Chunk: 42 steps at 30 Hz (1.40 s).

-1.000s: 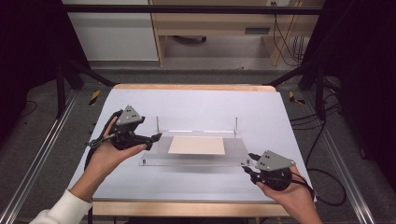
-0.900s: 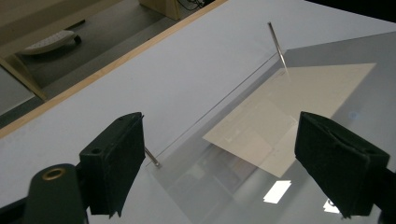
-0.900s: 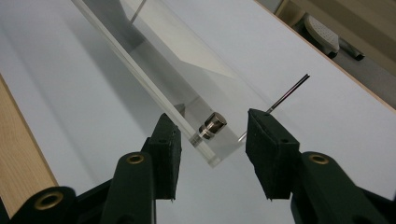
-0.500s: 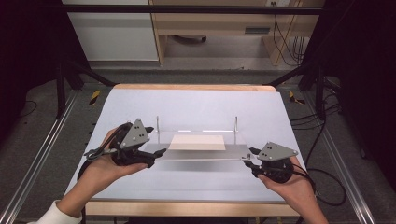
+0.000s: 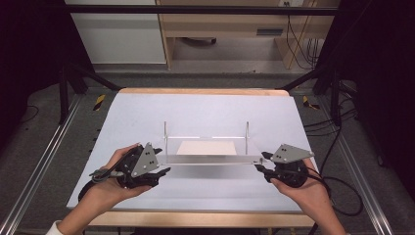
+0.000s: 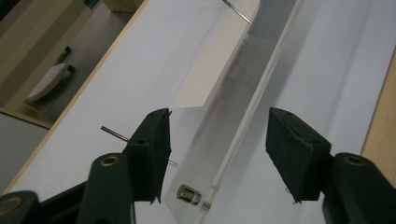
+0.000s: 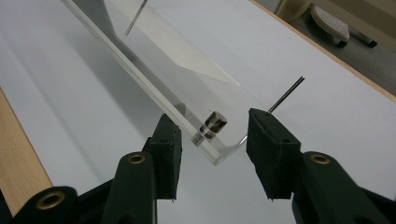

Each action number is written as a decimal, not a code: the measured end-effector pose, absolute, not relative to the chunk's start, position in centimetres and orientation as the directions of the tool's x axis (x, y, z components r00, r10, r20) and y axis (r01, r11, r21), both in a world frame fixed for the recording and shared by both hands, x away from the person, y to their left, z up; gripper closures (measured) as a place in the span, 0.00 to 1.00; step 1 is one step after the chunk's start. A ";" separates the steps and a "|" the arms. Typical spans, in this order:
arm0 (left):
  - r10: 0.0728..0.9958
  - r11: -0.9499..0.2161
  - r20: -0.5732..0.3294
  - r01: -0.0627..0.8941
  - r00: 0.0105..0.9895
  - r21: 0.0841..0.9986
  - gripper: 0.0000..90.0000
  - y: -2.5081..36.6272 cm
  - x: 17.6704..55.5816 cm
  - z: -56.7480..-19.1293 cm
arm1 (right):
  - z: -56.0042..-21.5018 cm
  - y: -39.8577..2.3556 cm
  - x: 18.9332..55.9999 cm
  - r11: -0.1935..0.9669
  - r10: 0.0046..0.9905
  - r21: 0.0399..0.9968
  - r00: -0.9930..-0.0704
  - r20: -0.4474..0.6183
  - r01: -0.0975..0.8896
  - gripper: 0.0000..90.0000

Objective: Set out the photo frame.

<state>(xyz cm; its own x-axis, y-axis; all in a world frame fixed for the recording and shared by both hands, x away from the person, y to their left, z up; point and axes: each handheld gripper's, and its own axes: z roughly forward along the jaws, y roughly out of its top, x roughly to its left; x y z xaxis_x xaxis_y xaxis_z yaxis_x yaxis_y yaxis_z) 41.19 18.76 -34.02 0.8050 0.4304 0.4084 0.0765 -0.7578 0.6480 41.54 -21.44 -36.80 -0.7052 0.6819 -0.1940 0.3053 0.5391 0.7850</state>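
A clear acrylic plate point(image 5: 210, 159) lies across the middle of the white table, with a cream sheet point(image 5: 208, 148) on it and a thin metal rod point(image 5: 165, 137) upright at each far corner. My left gripper point(image 5: 164, 161) is at its near left corner. Its jaws have just been closing and stand either side of the plate's edge point(image 6: 233, 126) with a gap at each pad, above a small metal stud point(image 6: 189, 194). My right gripper point(image 5: 259, 163) is open around the near right corner and its stud point(image 7: 213, 125), the pads not touching.
A white mat point(image 5: 205, 112) covers the table; a wooden strip point(image 5: 195, 219) runs along its near edge. Metal rails point(image 5: 44, 161) flank the table on both sides. Cables point(image 5: 342, 196) trail off beside the right hand. Furniture stands on the floor beyond the far edge.
My left gripper has come nearer and to the right, onto the plate's near left corner, and its jaws have narrowed. From above the plate now shows as a narrower band. The right gripper has stayed put.
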 end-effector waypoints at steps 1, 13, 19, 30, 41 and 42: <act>0.429 -0.760 0.417 0.070 0.801 0.646 0.47 18.7 41.2 -34.1 | -36.8 -21.4 41.6 0.538 0.683 0.785 -0.705 -0.192 0.308 0.63; 0.391 -0.790 0.451 0.041 0.802 0.612 0.61 18.0 41.4 -35.1 | -36.6 -21.5 41.8 0.530 0.686 0.784 -0.707 -0.172 0.324 0.62; 0.393 -0.804 0.455 0.059 0.799 0.592 0.72 18.0 42.0 -35.8 | -36.6 -21.5 41.8 0.527 0.685 0.785 -0.709 -0.166 0.326 0.62; 0.420 -0.799 0.486 0.058 0.767 0.599 0.78 17.9 42.0 -35.6 | -36.5 -21.6 41.9 0.515 0.692 0.795 -0.702 -0.165 0.321 0.62; 0.435 -0.790 0.458 0.084 0.776 0.607 0.79 17.9 43.1 -34.4 | -36.9 -21.0 42.5 0.540 0.675 0.812 -0.689 -0.263 0.220 0.59; 0.437 -0.787 0.450 0.089 0.779 0.610 0.79 17.9 43.3 -34.3 | -36.9 -20.8 42.6 0.541 0.673 0.814 -0.690 -0.267 0.213 0.62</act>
<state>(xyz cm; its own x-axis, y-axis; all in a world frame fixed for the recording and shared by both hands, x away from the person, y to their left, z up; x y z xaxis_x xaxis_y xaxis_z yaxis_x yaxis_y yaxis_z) 43.31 17.92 -34.26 0.7792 0.4367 0.4496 0.0888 -0.7871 0.6104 42.59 -20.85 -36.90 -0.6901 0.6727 -0.2667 0.2127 0.5408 0.8138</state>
